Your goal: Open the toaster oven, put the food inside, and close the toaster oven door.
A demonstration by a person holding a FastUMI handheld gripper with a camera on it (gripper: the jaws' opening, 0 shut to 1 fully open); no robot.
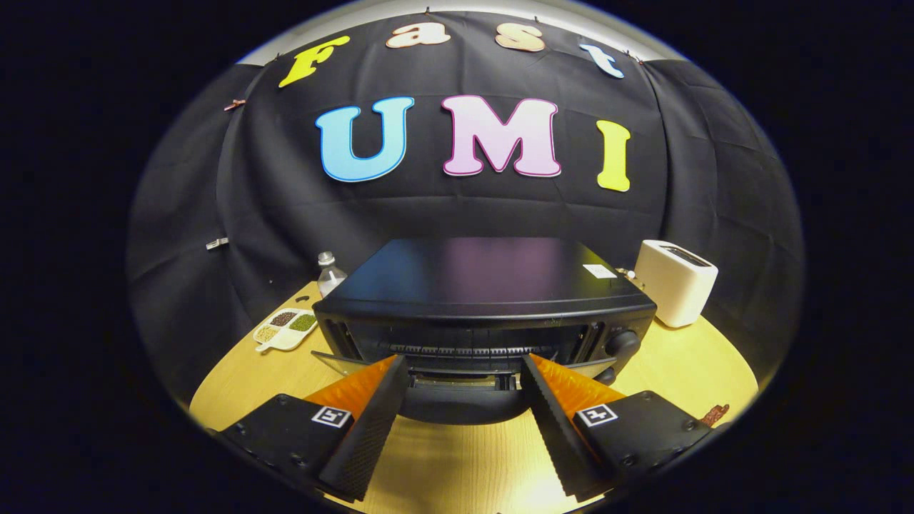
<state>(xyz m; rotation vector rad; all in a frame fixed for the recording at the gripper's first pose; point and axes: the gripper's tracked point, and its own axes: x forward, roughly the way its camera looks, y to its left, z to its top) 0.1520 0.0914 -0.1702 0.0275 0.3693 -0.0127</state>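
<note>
Black cloth wall (457, 207) (wooden table (457, 464)).

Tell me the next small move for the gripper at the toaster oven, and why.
Probably draw back from the toaster oven toward the food. Its glass door already hangs open below the rack, and the gripper is open just ahead of the mouth, holding nothing. A brownish item lies on the table beside the right finger, possibly the food.

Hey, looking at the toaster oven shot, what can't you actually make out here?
- Toaster oven interior: dark behind the partly lowered door, so any food inside is unreadable.
- Small item at the table edge right of the tongs: cut off, unidentifiable.
- Divided tray: contents too small to name.
- Bottle: lower part hidden by the oven.
- Tongs: open, empty.
</note>
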